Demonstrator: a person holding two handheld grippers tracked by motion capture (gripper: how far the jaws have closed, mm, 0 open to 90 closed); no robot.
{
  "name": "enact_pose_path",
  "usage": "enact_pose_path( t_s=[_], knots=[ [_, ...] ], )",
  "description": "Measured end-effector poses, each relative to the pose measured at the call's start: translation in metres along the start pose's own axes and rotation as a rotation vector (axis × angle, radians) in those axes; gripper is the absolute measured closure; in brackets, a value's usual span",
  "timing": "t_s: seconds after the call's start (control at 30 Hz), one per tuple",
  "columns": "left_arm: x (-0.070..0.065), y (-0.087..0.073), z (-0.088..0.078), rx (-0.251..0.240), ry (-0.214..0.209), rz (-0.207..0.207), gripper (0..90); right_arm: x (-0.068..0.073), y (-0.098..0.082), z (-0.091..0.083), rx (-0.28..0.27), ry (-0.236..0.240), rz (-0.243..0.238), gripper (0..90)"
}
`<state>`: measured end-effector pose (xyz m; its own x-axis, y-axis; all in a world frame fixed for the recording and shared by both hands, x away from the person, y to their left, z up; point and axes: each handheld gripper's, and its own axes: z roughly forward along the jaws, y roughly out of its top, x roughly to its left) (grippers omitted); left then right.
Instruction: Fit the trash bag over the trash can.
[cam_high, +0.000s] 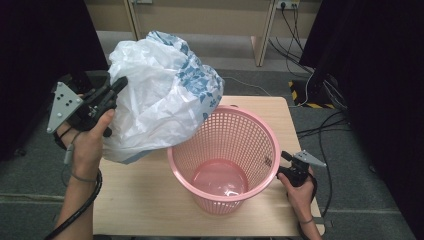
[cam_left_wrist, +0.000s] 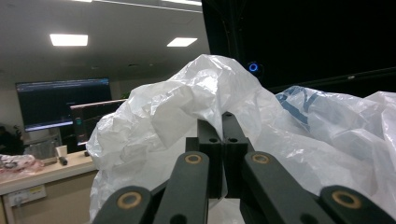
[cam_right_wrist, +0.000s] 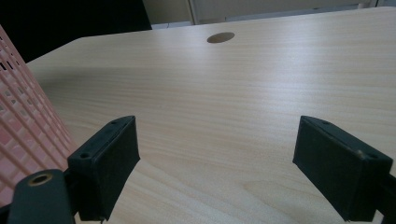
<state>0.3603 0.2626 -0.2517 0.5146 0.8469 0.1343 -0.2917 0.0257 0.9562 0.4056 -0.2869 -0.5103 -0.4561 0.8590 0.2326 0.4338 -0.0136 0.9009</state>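
holding a white plastic bag (cam_high: 160, 95) with blue leaf print up in the air over the far left corner of the tabletop (cam_high: 145, 200), with the left gripper (cam_high: 119, 85) clenched on a fold of the thin film. seen in the left gripper view, jaws pressing flat together with the bag (cam_left_wrist: 187, 107) pinched at their tips and billowing up around them. drooping down toward the near left, the bag's lower bulge overlapping the far left rim of the pink basket (cam_high: 225, 160). standing upright near the middle of the tabletop, toward its right edge, the basket showing a bare glossy bottom through its open mouth. resting low by the right edge of the tabletop, just beside the basket's wall, the right gripper (cam_high: 285, 162) released, jaws spread wide. in the right gripper view, nothing but bare wood between the pads (cam_right_wrist: 109, 163), the pink basket's lattice wall (cam_right_wrist: 23, 130) just beside the left one.
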Motion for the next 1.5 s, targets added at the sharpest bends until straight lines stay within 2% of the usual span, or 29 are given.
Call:
enact_pose_path(
  t_s=[0.37, 0.7, 1.27, 1.5],
  knots=[
    [-0.022, 0.007, 0.002, -0.02, -0.074, -0.008, 90.0, 0.0, 0.0, 0.0, 0.001, -0.001, -0.001, 14.6],
    [-0.04, 0.013, 0.003, -0.036, -0.124, 0.003, 90.0, 0.0, 0.0, 0.0, 0.0, -0.003, -0.005, 14.7],
    [-0.051, 0.034, -0.002, -0.077, -0.155, 0.029, 90.0, 0.0, 0.0, 0.0, 0.0, -0.003, -0.009, 14.7],
    [-0.057, 0.039, -0.004, -0.102, -0.183, 0.017, 90.0, 0.0, 0.0, 0.0, -0.001, -0.003, -0.007, 14.7]
  ],
)
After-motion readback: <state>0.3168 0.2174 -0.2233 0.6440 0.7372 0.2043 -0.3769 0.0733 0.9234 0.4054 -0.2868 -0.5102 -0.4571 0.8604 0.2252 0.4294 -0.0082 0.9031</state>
